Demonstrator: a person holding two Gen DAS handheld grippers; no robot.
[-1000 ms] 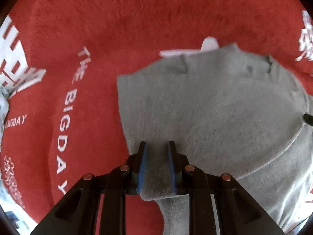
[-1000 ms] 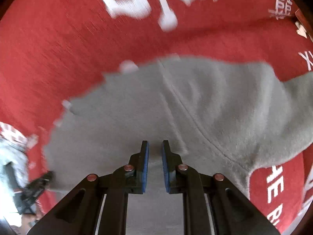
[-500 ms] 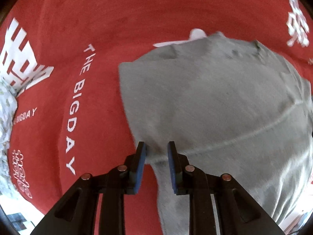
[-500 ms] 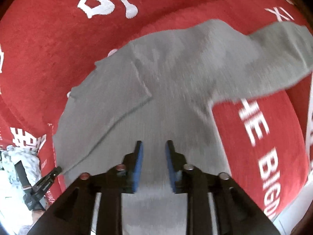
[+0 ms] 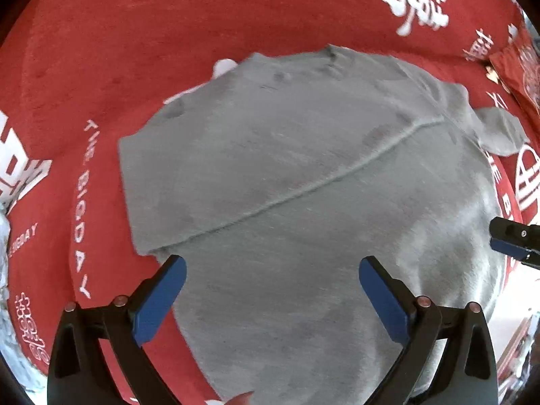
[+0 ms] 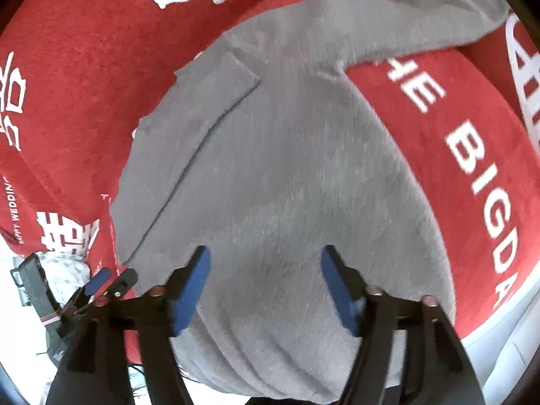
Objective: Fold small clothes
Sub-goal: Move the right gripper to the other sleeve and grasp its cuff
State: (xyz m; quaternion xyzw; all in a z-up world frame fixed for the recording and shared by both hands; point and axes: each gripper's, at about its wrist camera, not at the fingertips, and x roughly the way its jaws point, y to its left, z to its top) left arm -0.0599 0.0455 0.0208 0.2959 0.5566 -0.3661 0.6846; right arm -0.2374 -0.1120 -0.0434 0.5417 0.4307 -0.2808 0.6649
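Both tongs — left (image 5: 271,275), right (image 6: 265,266) — gape above grey garment (image 5: 303,185)

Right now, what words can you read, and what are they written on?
"THE BIGDAY": white letters on the red cloth, left of the grey garment.
"BIGDAY": small, at the left edge of the left wrist view.
"HE BIGDA": the same words cut off, right wrist view.
"HAPPY WEDDING": tiny, left edge of the right wrist view.
Big white Chinese characters: printed on the cloth, too cropped to read.
Nothing is written on the garment.
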